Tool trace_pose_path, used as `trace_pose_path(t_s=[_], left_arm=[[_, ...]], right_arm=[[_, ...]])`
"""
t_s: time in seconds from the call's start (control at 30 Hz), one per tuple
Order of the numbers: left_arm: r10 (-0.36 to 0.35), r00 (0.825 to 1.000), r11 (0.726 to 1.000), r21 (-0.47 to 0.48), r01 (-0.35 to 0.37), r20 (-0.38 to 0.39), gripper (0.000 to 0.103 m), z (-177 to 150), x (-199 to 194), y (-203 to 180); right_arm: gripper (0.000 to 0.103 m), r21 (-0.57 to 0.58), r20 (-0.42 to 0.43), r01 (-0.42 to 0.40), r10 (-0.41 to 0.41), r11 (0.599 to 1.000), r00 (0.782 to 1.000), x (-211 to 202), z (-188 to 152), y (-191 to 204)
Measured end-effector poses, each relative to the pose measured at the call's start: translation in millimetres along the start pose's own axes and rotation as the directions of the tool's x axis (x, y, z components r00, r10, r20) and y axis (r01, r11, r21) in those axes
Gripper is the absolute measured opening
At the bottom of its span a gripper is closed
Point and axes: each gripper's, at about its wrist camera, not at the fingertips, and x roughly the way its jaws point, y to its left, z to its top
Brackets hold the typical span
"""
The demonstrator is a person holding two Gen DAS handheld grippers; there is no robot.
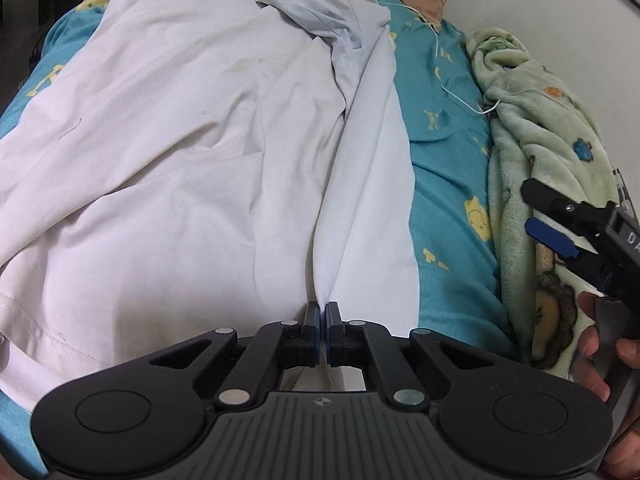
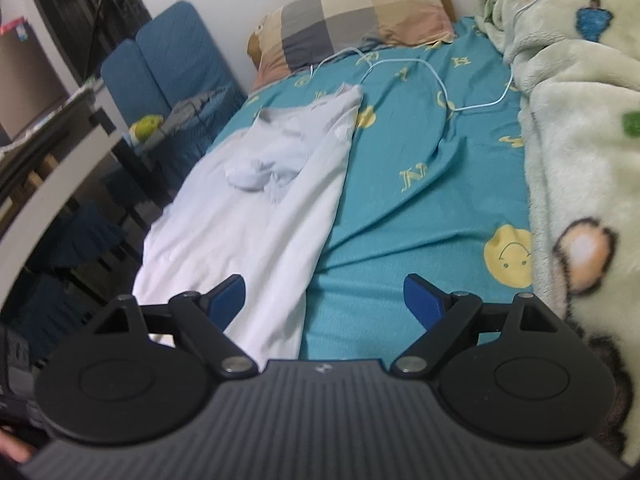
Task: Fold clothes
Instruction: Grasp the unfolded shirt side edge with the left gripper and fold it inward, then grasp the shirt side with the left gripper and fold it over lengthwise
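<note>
A white shirt (image 1: 180, 152) lies spread on the teal bed sheet (image 1: 444, 152), with its right side folded over into a long strip. My left gripper (image 1: 322, 312) is shut on the shirt's near hem, the cloth bunching up between the blue pads. In the right wrist view the shirt (image 2: 256, 208) lies to the left, a crumpled sleeve on top. My right gripper (image 2: 324, 300) is open and empty, hovering above the shirt's right edge and the sheet (image 2: 420, 184). It also shows at the right edge of the left wrist view (image 1: 560, 224).
A green fleece blanket (image 2: 576, 128) is heaped along the right side of the bed. A patchwork pillow (image 2: 360, 12) lies at the head. A white cable (image 2: 440, 76) runs across the sheet. A blue chair (image 2: 168, 60) and a white desk (image 2: 52, 152) stand left of the bed.
</note>
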Motion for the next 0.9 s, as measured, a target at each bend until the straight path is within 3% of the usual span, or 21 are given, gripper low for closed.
trace_pose_path(t_s=[0.07,0.13,0.2,0.33,0.57,0.9], left_arm=[[-0.017,1.000,1.000,0.001,0.017,0.000,0.006,1,-3,-1],[-0.036,0.999,0.999,0.003,0.036,-0.001,0.024,0,-6,-2],[-0.043,0.999,0.999,0.006,0.043,0.013,0.033,0,-14,-4],[-0.062,0.995,0.998,-0.002,0.062,0.075,0.043,5,-34,-4],[-0.088,0.976,0.993,-0.059,0.102,0.199,0.049,52,-36,-6],[-0.079,0.959,0.975,-0.179,0.131,0.271,0.046,115,51,7]], right_arm=[[0.088,-0.005,-0.008,-0.004,0.004,1.000,1.000,2,-2,3],[0.087,-0.007,-0.014,-0.012,0.012,1.000,1.000,4,-4,6],[0.087,-0.004,-0.021,-0.017,0.017,1.000,1.000,5,-6,8],[0.087,0.002,-0.036,-0.027,0.027,1.000,0.999,7,-10,11],[0.087,0.006,-0.031,-0.035,0.035,0.999,0.999,7,-11,15],[0.087,0.043,-0.040,-0.027,0.029,0.999,0.999,11,-13,7]])
